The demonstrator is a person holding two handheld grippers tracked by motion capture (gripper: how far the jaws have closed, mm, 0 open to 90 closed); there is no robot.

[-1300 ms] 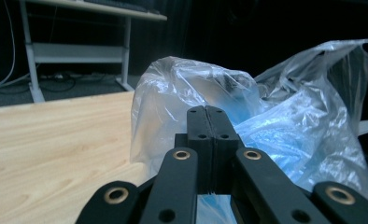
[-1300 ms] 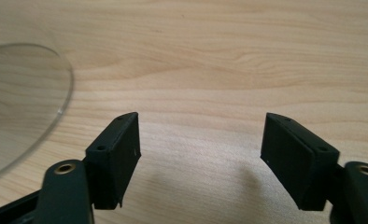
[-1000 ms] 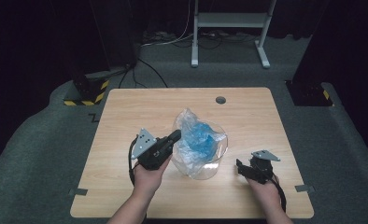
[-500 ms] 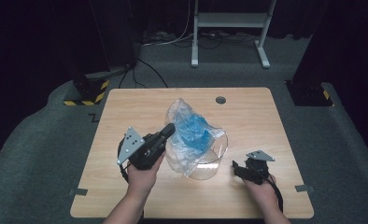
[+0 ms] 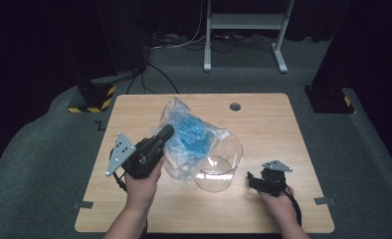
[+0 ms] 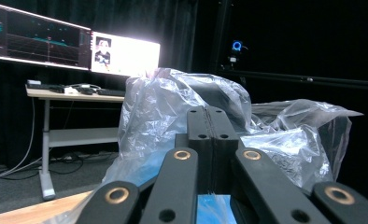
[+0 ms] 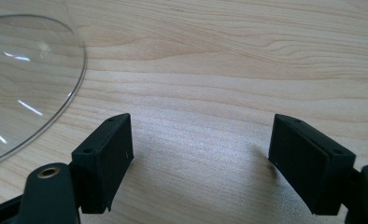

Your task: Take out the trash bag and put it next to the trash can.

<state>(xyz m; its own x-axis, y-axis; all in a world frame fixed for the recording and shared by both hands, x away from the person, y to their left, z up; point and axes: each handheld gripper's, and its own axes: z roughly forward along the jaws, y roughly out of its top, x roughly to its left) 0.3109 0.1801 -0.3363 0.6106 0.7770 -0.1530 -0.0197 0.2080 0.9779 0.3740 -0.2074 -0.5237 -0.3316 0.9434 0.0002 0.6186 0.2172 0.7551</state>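
Left tool (image 5: 165, 133): jaws pressed together, pinching the clear plastic bag (image 5: 191, 142) at its near edge; the left gripper view shows the two jaws flush with crinkled film (image 6: 173, 107) bunched just past their tips. Compared with a second ago this tool has gone up and to the left, and the bag has come with it. The bag used to sit slumped in the glass bowl (image 5: 219, 167); now most of it hangs tilted up over the bowl's left rim, with the blue stuff (image 5: 190, 137) inside it lifted too. The bag's lower corner trails near the bowl's wall; contact there can't be told.

Right tool (image 5: 253, 180): jaws spread, nothing between them, and they have just been opening a bit wider. It sits low over the tabletop (image 5: 263, 119) just right of the bowl, not touching it; the right gripper view shows bare wood between the jaws and the bowl's rim (image 7: 77, 79) off to the side.

Judgement: the bag is being drawn out of the bowl, roughly halfway clear. The free right tool looks set to steady the bowl or take the bag's other end.
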